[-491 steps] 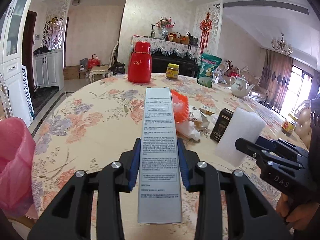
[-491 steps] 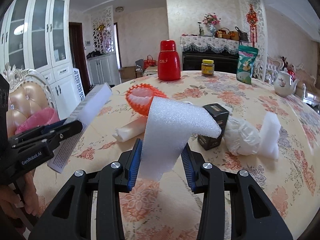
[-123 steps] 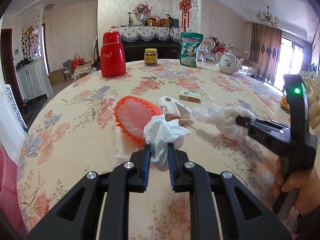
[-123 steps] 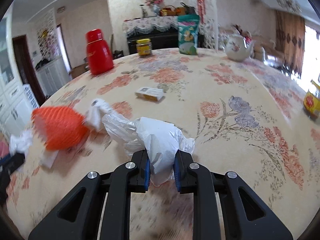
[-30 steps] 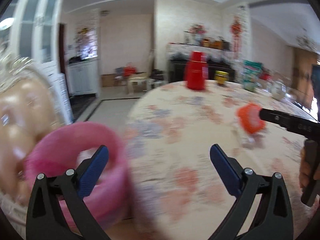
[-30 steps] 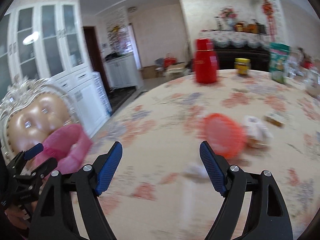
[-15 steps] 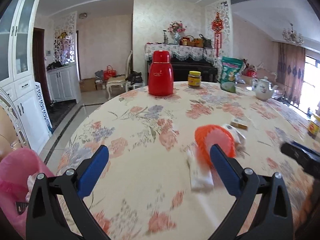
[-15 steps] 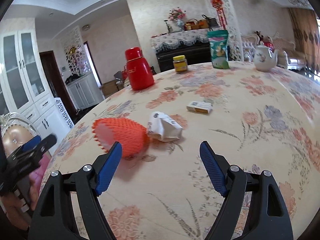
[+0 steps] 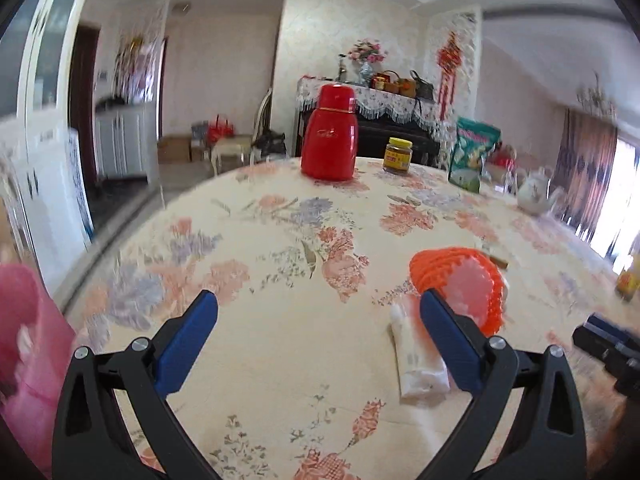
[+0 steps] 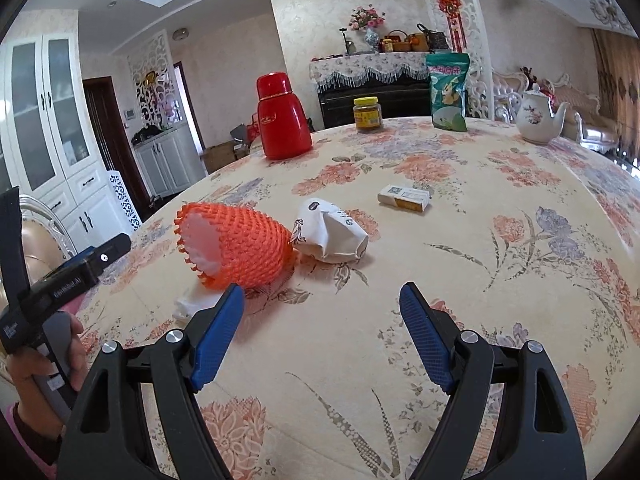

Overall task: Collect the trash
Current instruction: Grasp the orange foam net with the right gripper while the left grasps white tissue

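An orange foam fruit net (image 10: 236, 246) (image 9: 466, 284) lies on its side on the floral tablecloth. Beside it sits a crumpled white paper cup (image 10: 330, 236), and farther back a small cigarette pack (image 10: 405, 197). A white squeezed tube (image 9: 418, 360) (image 10: 196, 300) lies in front of the net. My left gripper (image 9: 316, 346) is open and empty above the table, its right finger over the tube. My right gripper (image 10: 322, 338) is open and empty, just short of the net and cup. The pink trash bag (image 9: 28, 344) hangs at the table's left edge.
At the far side of the table stand a red thermos (image 10: 283, 114), a yellow-lidded jar (image 10: 367, 114), a green snack bag (image 10: 448, 92) and a white teapot (image 10: 538, 118). A hand (image 10: 44, 380) holds the left gripper. A padded chair (image 10: 40, 248) stands at the left.
Both grippers have moved closer to the net, tube and cup. The left wrist view has swung a little further over the table, away from the pink bag. Both stay open.
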